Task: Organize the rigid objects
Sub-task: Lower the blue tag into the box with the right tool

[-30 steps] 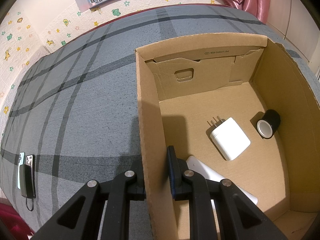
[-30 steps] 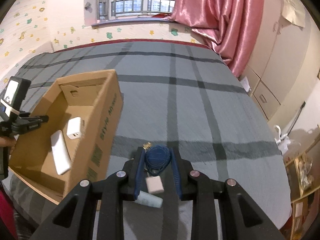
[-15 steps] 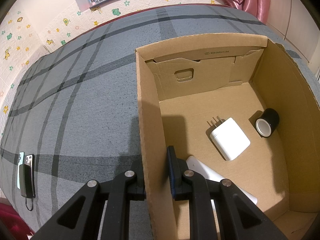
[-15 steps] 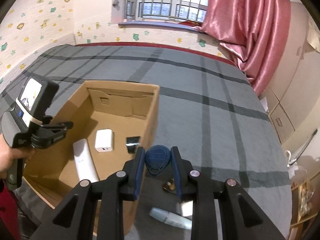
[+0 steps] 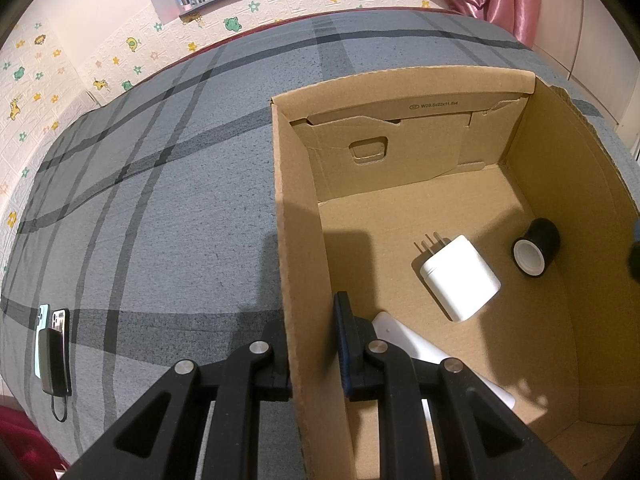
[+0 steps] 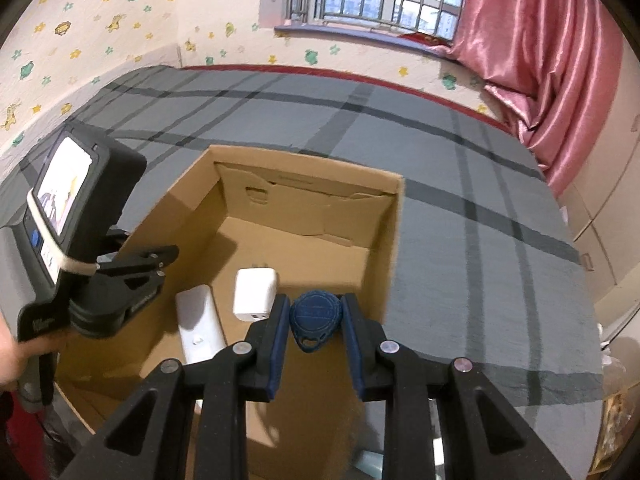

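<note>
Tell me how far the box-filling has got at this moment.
Done: a white charger, a black tape roll and a white flat device already lie in the cardboard box. In hand: the right gripper holds a blue key fob over the box, not yet released; the left gripper clamps the box wall. Left: phones lie on the bedspread.

Black tongs (image 6: 314, 326) with blue pads (image 6: 276, 344), silver screws (image 6: 241, 347).
</note>
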A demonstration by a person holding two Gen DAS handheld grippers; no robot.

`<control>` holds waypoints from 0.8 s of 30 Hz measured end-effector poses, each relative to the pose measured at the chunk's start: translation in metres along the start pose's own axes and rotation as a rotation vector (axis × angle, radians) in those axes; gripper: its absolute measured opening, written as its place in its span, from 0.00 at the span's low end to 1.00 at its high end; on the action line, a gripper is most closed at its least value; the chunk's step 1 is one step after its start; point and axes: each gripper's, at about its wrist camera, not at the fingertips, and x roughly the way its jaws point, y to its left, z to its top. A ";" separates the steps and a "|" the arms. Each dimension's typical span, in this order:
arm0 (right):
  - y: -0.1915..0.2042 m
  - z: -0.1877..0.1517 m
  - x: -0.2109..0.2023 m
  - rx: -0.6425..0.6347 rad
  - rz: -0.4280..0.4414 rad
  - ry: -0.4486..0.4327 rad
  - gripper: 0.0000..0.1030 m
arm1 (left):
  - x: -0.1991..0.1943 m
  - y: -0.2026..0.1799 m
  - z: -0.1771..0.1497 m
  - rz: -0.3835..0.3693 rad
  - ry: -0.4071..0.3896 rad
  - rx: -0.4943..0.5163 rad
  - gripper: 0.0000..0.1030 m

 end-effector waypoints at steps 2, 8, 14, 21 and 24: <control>0.005 0.003 0.008 -0.001 0.017 0.014 0.27 | 0.000 0.000 0.000 0.000 0.000 0.000 0.16; 0.015 0.013 0.029 0.009 0.058 0.062 0.27 | 0.000 0.000 0.000 0.000 0.000 0.000 0.16; 0.018 0.020 0.052 0.035 0.090 0.125 0.27 | 0.000 0.000 0.000 0.000 0.000 0.000 0.16; 0.022 0.025 0.068 0.042 0.098 0.177 0.27 | 0.000 0.002 0.000 -0.002 0.000 -0.002 0.16; 0.023 0.026 0.070 0.039 0.099 0.182 0.27 | 0.000 0.002 0.000 0.002 -0.001 0.001 0.16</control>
